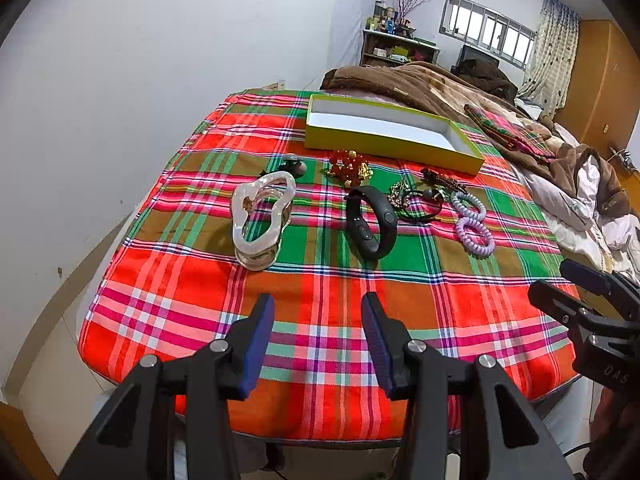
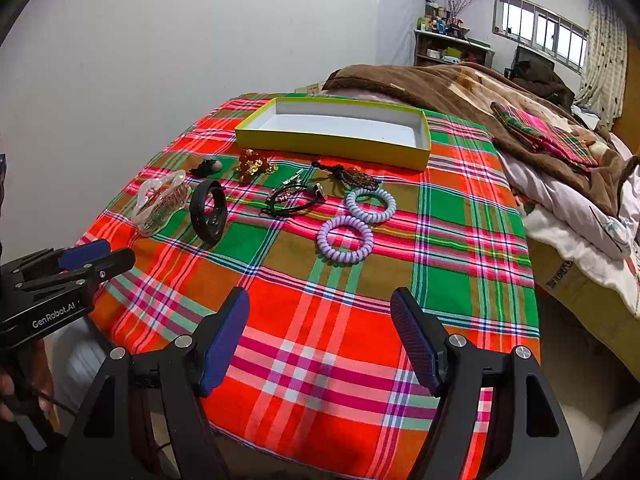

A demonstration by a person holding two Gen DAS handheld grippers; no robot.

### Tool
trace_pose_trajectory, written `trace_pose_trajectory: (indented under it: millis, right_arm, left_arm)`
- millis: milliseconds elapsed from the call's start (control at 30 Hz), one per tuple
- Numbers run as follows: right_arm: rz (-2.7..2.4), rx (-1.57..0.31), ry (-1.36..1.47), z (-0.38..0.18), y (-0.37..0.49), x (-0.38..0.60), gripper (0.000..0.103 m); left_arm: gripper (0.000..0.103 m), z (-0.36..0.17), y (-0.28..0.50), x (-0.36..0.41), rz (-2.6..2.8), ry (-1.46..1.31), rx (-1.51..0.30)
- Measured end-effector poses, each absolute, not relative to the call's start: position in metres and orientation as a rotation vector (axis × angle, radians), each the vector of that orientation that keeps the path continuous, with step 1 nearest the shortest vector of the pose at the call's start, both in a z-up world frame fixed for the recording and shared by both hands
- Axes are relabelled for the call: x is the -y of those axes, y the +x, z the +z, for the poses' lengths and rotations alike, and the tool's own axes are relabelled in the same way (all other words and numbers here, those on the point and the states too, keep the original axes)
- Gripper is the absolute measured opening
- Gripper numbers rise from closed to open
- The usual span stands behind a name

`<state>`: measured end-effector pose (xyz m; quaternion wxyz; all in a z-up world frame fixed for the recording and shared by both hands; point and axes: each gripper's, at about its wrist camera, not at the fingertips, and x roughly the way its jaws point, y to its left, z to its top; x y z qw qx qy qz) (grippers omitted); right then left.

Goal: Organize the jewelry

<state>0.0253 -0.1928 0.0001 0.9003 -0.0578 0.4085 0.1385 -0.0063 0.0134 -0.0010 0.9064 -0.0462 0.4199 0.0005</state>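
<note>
Yellow-green cardboard box (image 2: pixel 332 148), white inside, is seen empty beyond both tongs; nothing has been sorted yet. Left tongs (image 1: pixel 318 334) and right tongs (image 2: pixel 320 340) are released and grasp nothing. Ahead of them, loose on the plaid-covered table (image 2: pixel 320 360), lie a clear plastic hair claw (image 1: pixel 260 220), a black wristband (image 1: pixel 370 222), two lilac spiral hair ties (image 2: pixel 346 240) and a red beaded piece (image 1: pixel 349 168). All items remain to be boxed.

From the right wrist view, "GenRobot.AI" stood in white on the left gripper (image 2: pixel 96 258); other printed marks around the room were too blurred to read.
</note>
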Motion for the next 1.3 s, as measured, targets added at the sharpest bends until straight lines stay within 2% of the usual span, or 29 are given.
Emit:
trace_pose_trajectory:
  millis: [800, 900, 1200, 1300]
  right_arm:
    - [0.35, -0.839, -0.068, -0.004, 0.059, 0.197, 0.073]
    - [0.347, -0.85, -0.065, -0.008, 0.068, 0.199, 0.073]
    - [0.325, -0.878, -0.077, -0.019, 0.088, 0.202, 0.073]
    - [0.32, -0.883, -0.078, -0.022, 0.093, 0.202, 0.073]
  left_arm:
    - [0.047, -0.001, 0.029, -0.069, 0.087, -0.203, -0.852]
    - [0.052, -0.006, 0.044, -0.076, 0.086, -0.214, -0.858]
    - [0.053, -0.011, 0.063, -0.076, 0.04, -0.212, -0.866]
    - [0.065, -0.006, 0.062, -0.065, -0.004, -0.176, -0.838]
